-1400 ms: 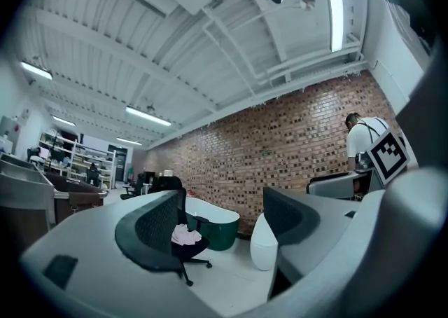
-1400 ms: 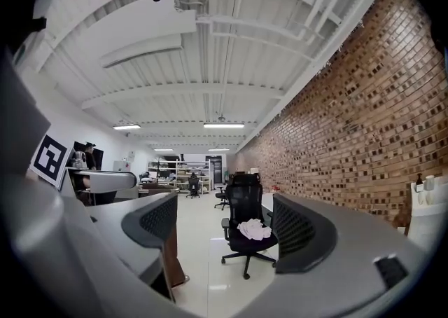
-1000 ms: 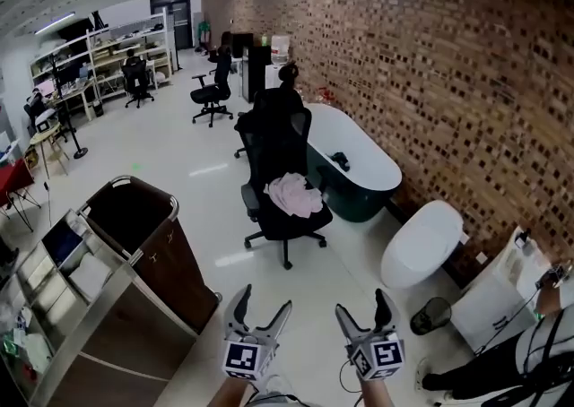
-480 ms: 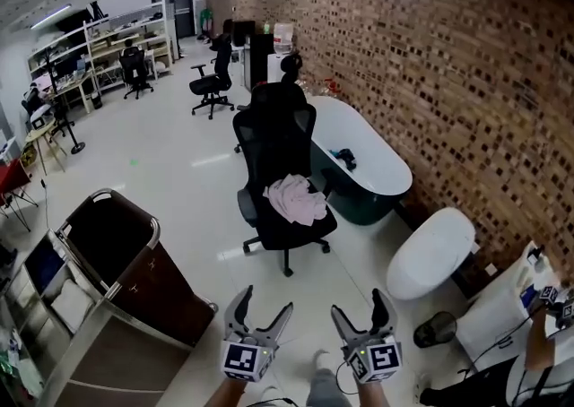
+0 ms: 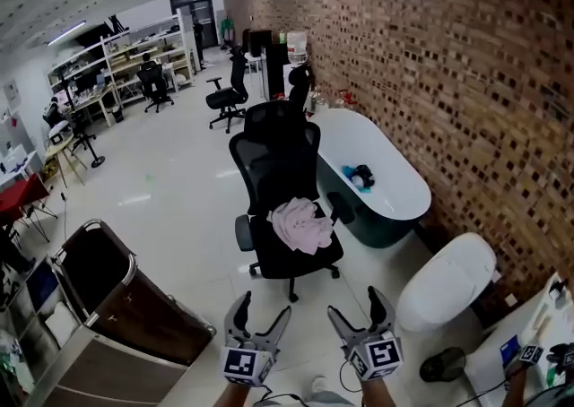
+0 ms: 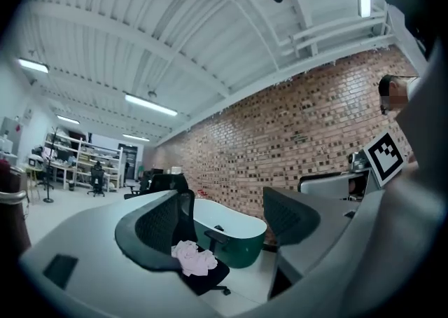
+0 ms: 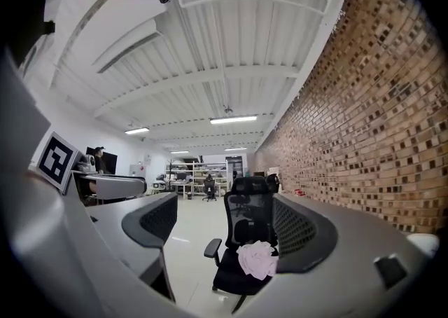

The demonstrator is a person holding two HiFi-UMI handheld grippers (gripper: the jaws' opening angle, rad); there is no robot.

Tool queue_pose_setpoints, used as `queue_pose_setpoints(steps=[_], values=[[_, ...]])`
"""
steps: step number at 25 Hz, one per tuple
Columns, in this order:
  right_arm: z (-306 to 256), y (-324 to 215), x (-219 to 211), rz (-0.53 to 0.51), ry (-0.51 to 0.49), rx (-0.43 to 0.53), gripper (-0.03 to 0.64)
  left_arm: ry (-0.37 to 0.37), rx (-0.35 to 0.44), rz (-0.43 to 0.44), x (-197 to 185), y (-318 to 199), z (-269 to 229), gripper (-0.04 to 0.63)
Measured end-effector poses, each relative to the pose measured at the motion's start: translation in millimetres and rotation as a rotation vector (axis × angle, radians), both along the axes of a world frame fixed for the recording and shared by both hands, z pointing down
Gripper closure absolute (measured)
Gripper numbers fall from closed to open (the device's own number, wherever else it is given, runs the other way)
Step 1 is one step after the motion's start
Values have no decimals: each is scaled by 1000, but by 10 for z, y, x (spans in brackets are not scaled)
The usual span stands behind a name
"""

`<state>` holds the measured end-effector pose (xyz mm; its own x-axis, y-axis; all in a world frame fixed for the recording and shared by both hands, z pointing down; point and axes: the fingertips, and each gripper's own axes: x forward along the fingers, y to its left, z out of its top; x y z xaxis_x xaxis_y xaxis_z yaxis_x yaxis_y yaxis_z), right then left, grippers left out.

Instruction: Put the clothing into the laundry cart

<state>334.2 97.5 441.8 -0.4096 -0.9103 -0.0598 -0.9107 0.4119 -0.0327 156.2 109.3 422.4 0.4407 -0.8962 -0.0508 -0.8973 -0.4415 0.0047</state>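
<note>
A crumpled pink garment lies on the seat of a black office chair in the middle of the room; it also shows as pink cloth in the left gripper view and as pink cloth in the right gripper view. The brown laundry cart with a metal rim stands at the lower left, its dark inside showing. My left gripper and right gripper hover side by side at the bottom of the head view, well short of the chair. Both stand open with nothing between the jaws.
A green bathtub with a dark object in it runs along the brick wall right of the chair. A white toilet and a small black bin sit at the lower right. Shelving borders the cart. Desks and more chairs stand far back.
The view has advanced toward the chair: chair and garment sit nearer and more central, and the cart has slid toward the lower left. Both grippers keep their place and stay open.
</note>
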Motion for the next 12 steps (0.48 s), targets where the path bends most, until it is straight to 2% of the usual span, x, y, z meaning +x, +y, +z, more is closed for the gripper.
queue_pose_setpoints(steps=[6,12], values=[[125,-527,201,-53,-45,-25,167,-55,-7,-67,174,-435,3,225],[299,-1084,160,-87,-42,-66,169,-64,-22,-99,165,-942,91,225]])
